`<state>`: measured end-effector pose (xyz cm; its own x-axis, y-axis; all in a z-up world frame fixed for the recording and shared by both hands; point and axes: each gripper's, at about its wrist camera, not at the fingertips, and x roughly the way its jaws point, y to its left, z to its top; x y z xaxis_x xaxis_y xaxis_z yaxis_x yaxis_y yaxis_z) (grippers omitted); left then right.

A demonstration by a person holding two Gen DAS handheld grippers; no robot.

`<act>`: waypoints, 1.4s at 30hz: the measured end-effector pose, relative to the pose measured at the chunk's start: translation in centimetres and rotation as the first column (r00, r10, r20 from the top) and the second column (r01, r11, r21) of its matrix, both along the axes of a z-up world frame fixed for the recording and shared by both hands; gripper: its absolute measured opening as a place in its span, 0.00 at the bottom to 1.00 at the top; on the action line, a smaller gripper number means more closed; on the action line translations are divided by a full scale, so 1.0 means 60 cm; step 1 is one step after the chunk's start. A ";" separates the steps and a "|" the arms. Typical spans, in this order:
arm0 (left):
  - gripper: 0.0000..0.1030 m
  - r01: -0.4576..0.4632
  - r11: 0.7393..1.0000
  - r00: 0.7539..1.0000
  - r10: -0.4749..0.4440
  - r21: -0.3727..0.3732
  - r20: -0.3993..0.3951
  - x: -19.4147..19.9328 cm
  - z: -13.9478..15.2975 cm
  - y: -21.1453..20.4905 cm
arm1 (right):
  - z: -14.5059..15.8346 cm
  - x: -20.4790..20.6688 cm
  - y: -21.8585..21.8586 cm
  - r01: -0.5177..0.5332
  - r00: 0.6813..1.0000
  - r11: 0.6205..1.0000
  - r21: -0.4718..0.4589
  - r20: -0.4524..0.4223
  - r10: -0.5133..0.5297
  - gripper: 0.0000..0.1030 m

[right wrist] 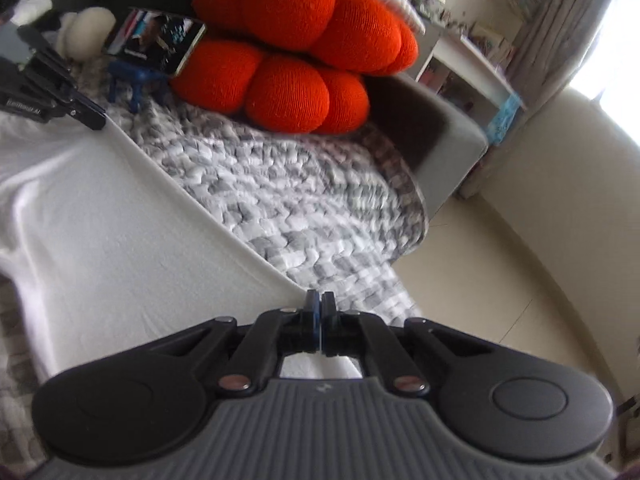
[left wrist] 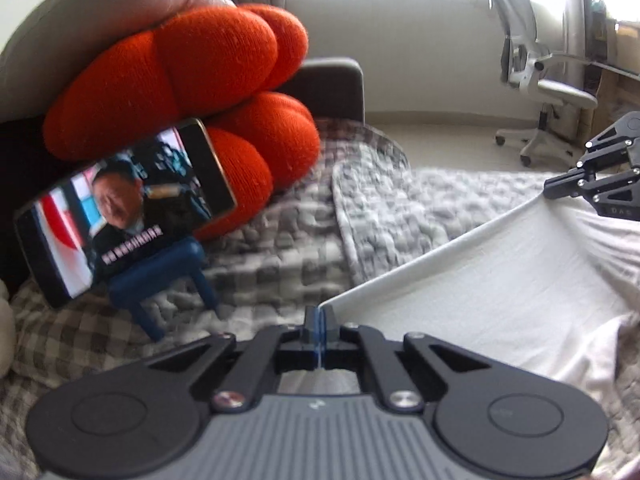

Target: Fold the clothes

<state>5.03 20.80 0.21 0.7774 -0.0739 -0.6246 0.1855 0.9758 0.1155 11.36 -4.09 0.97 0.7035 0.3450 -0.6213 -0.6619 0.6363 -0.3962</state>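
Both jaws pinching white garment [left wrist: 500, 280] edge; office chair [left wrist: 536, 80] (left view only).

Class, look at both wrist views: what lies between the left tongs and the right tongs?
A taut edge of the white garment runs from the left tongs to the right tongs; both views show it.

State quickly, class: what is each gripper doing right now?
Left gripper: closed, pinching one corner of the white garment.
Right gripper: closed, pinching the other end of the same stretched edge.
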 end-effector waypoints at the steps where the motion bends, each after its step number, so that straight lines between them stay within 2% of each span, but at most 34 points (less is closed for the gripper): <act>1: 0.04 -0.009 1.000 1.000 0.009 0.009 0.006 0.001 -0.002 -0.003 | -0.012 0.001 0.004 0.000 1.000 0.999 -0.032 -0.009 0.000 0.00; 3: 0.06 -0.028 0.999 0.999 0.028 0.028 0.019 0.002 -0.006 -0.008 | -0.002 0.000 -0.010 0.029 1.000 1.000 -0.010 -0.009 -0.030 0.01; 5: 0.09 -0.032 0.999 0.999 0.032 0.013 0.024 -0.001 -0.003 0.000 | 0.011 -0.001 -0.025 0.063 0.998 0.998 0.022 -0.008 -0.062 0.15; 6: 0.13 -0.034 0.999 0.999 0.033 0.005 0.026 -0.003 -0.002 0.004 | 0.021 -0.001 -0.041 0.085 0.996 0.996 0.039 -0.009 -0.085 0.30; 7: 0.15 -0.043 0.999 0.999 0.043 -0.007 0.026 -0.003 0.000 0.009 | 0.031 0.000 -0.062 0.110 0.994 0.992 0.057 -0.012 -0.109 0.50; 8: 0.17 -0.055 0.998 0.998 0.055 -0.022 0.029 -0.006 0.005 0.014 | 0.041 0.002 -0.086 0.138 0.990 0.988 0.076 -0.016 -0.137 0.53; 10: 0.26 -0.077 0.996 0.996 0.079 -0.055 0.037 -0.012 0.015 0.025 | 0.054 0.010 -0.139 0.220 0.975 0.971 0.094 -0.042 -0.217 0.54; 14: 0.28 -0.099 0.993 0.994 0.102 -0.069 0.049 -0.030 0.027 0.038 | 0.065 0.015 -0.268 0.421 0.907 0.899 0.123 -0.089 -0.412 0.54; 18: 0.32 -0.106 0.992 0.993 0.109 -0.066 0.039 -0.036 0.022 0.051 | 0.052 0.013 -0.378 0.552 0.831 0.819 0.156 -0.176 -0.527 0.54; 21: 0.32 -0.127 0.989 0.992 0.127 -0.069 -0.004 -0.024 0.005 0.056 | 0.029 0.013 -0.414 0.586 0.803 0.791 0.176 -0.257 -0.537 0.54; 23: 0.32 -0.129 0.990 0.992 0.128 -0.059 -0.014 -0.017 -0.004 0.052 | 0.017 0.009 -0.414 0.580 0.807 0.796 0.175 -0.260 -0.530 0.51; 24: 0.31 -0.124 0.991 0.992 0.124 -0.047 -0.010 -0.014 -0.006 0.047 | 0.016 0.008 -0.412 0.571 0.813 0.799 0.186 -0.263 -0.520 0.42; 25: 0.30 -0.119 0.992 0.993 0.119 -0.034 -0.005 -0.011 -0.009 0.042 | 0.016 0.008 -0.411 0.562 0.819 0.802 0.201 -0.266 -0.508 0.20; 26: 0.27 -0.110 0.994 0.994 0.110 -0.015 0.002 -0.009 -0.011 0.034 | 0.018 0.008 -0.404 0.559 0.823 0.805 0.198 -0.255 -0.508 0.08; 27: 0.18 -0.098 0.995 0.995 0.098 -0.004 0.007 -0.009 -0.011 0.028 | 0.021 0.008 -0.392 0.560 0.824 0.813 0.160 -0.205 -0.528 0.01; 28: 0.07 -0.091 0.996 0.996 0.091 -0.011 0.004 -0.008 -0.009 0.026 | 0.025 0.005 -0.380 0.557 0.828 0.820 0.130 -0.157 -0.537 0.01; 31: 0.01 -0.097 0.995 0.995 0.097 -0.013 0.011 -0.007 -0.006 0.022 | 0.045 0.008 -0.383 0.576 0.817 0.807 0.132 -0.060 -0.573 0.01; 38: 0.01 -0.127 0.992 0.990 0.127 0.003 0.057 -0.007 -0.002 0.019 | 0.064 0.066 -0.368 0.592 0.802 0.799 0.102 0.023 -0.597 0.01; 42: 0.01 -0.127 0.992 0.991 0.127 0.010 0.050 -0.005 -0.007 0.015 | 0.036 0.108 -0.356 0.645 0.763 0.763 0.043 0.005 -0.646 0.00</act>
